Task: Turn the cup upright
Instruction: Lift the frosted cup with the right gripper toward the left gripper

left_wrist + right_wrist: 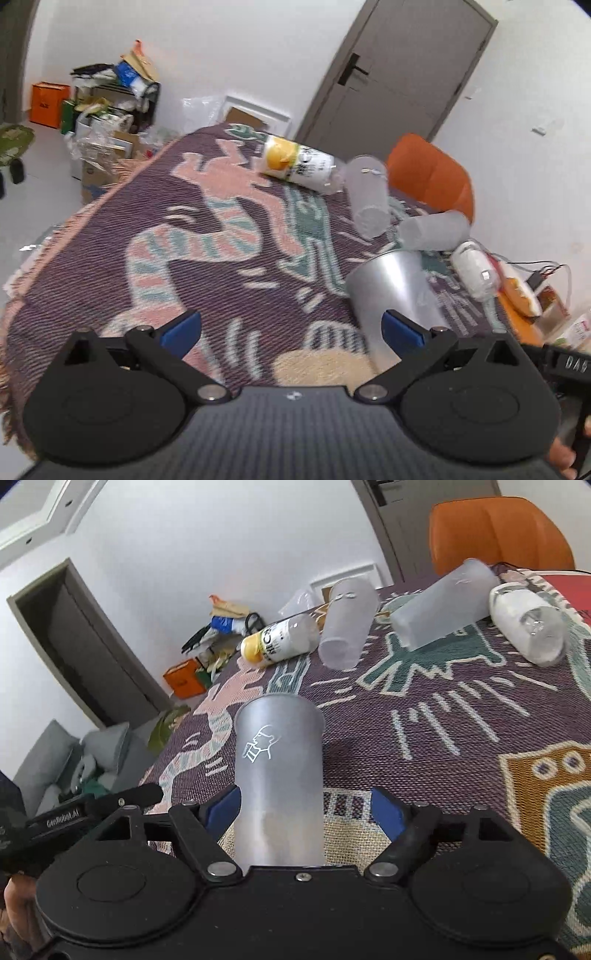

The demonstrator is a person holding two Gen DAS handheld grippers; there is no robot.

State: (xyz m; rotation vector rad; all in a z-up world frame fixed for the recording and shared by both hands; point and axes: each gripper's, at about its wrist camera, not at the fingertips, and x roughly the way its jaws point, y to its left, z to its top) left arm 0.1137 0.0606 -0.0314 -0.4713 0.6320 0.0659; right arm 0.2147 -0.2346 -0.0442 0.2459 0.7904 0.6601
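A frosted grey cup [280,775] with a white line drawing stands between the fingers of my right gripper [306,808]. The jaws are wide; the left blue pad [225,808] touches the cup's side, the right pad stands apart from it. The same cup [391,291] shows in the left wrist view, by the right fingertip of my left gripper [291,328], which is open and empty over the patterned cloth [184,266]. Two more frosted cups [347,624] [443,605] lie on their sides farther back.
A yellow-capped bottle [280,638] and a white bottle [528,624] lie on the cloth. An orange chair [498,531] stands behind the table. A grey door [395,77] and a pile of boxes [107,110] are beyond the far edge.
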